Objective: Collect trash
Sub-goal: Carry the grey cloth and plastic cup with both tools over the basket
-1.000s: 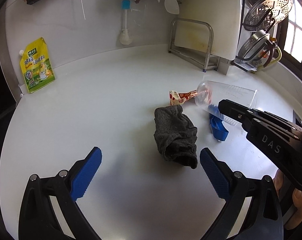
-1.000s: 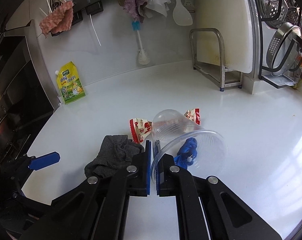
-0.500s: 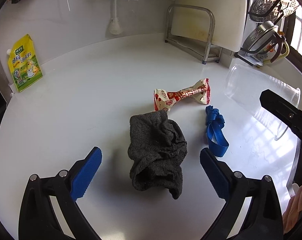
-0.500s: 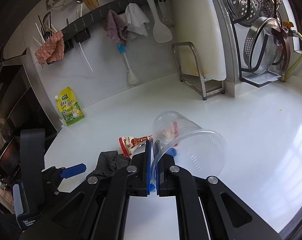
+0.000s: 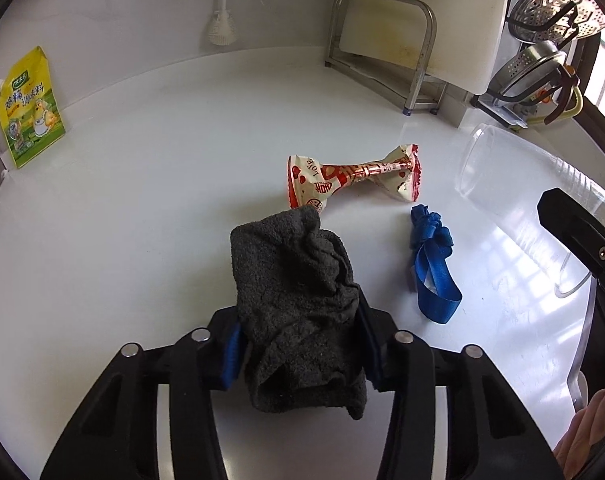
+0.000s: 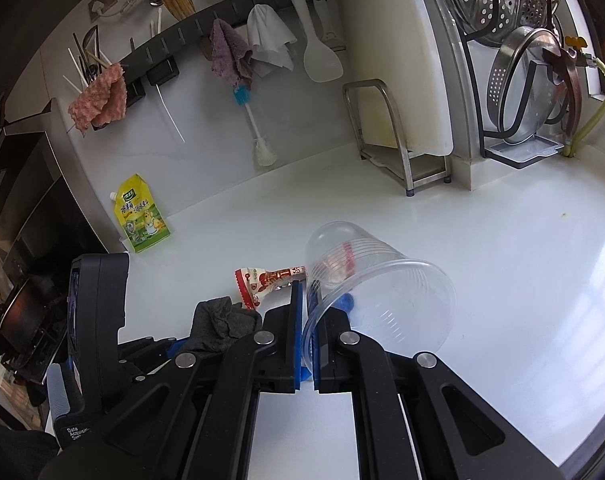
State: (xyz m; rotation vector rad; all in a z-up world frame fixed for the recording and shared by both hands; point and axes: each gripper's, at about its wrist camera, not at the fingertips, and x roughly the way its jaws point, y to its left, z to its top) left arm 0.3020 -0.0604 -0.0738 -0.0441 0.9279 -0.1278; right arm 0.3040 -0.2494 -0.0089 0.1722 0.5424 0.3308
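Observation:
My left gripper point(image 5: 298, 344) is shut on a crumpled dark grey cloth point(image 5: 298, 300) lying on the white counter point(image 5: 142, 200); the cloth also shows in the right wrist view point(image 6: 222, 320). My right gripper point(image 6: 307, 344) is shut on the rim of a clear plastic cup point(image 6: 374, 284), held on its side above the counter; the cup shows at the right of the left wrist view point(image 5: 518, 196). A red and cream snack wrapper point(image 5: 350, 178) and a blue ribbon point(image 5: 432, 264) lie beyond the cloth.
A yellow refill pouch point(image 5: 28, 108) leans on the back wall at left. A metal rack with a cutting board point(image 5: 402, 52) stands at the back right, with pot lids point(image 6: 526, 92) on a stand beside it. Cloths and utensils hang on a wall rail point(image 6: 222, 24).
My left gripper has moved forward and closed on the grey cloth. My right gripper has lifted the cup higher and away from the wrapper and ribbon.

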